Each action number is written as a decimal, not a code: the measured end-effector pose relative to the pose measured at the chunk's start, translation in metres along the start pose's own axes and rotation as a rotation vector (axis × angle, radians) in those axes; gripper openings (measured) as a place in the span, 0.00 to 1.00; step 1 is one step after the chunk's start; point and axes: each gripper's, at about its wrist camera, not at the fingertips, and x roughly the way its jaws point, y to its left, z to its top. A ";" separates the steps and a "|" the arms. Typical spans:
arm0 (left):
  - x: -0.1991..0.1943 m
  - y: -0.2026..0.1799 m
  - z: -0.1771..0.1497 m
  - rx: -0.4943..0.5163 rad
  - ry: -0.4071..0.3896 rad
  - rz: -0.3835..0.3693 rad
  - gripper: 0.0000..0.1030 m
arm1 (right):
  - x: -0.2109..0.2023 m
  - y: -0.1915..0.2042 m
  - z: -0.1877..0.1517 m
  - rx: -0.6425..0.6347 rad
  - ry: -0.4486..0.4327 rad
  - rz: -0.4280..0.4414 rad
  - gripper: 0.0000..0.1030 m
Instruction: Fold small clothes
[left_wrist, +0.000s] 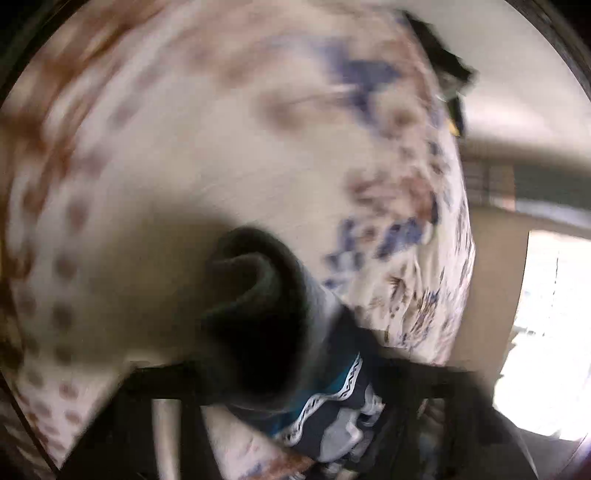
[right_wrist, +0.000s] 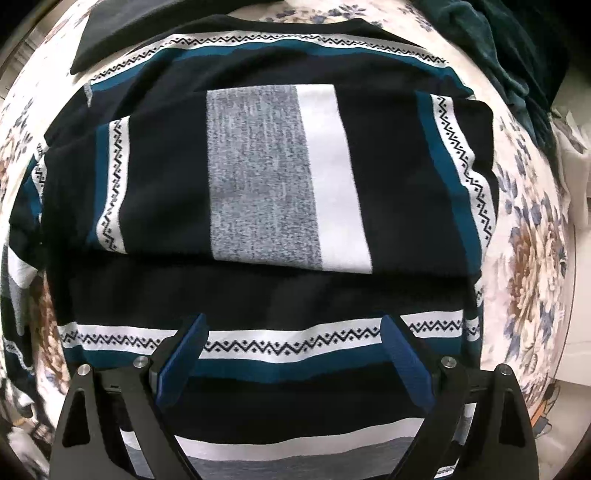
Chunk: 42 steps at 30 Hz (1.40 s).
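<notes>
Right gripper (right_wrist: 295, 354): points straight down over the shirt (right_wrist: 258, 177). Its jaws stand wide apart, and the blue pads (right_wrist: 184, 354) hold nothing; a zigzag-trimmed band of the shirt lies between and below them.

Shirt: striped in navy, teal, white and grey. It lies spread on the floral sheet (right_wrist: 532, 236), with one folded panel resting on top, beyond the jaws. A dark green cloth (right_wrist: 517, 55) lies at the far right, beyond the shirt.

Left gripper (left_wrist: 295, 391): the view is heavily blurred. The jaws are closed, with a bunched part of the shirt (left_wrist: 332, 417) at them; a dark rolled fold rises just ahead. Whether the pads actually pinch the fabric cannot be told. Beyond the fold, the sheet (left_wrist: 184, 166) fills the view.
</notes>
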 end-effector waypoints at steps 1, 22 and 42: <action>0.003 -0.020 -0.001 0.094 0.003 0.049 0.05 | 0.001 0.000 0.000 0.001 0.001 -0.008 0.93; 0.073 -0.224 -0.404 1.285 0.516 -0.150 0.05 | 0.032 -0.093 -0.006 0.162 0.014 -0.060 0.93; 0.066 -0.221 -0.289 1.358 0.165 0.325 0.97 | 0.009 -0.158 0.072 0.329 -0.071 0.473 0.92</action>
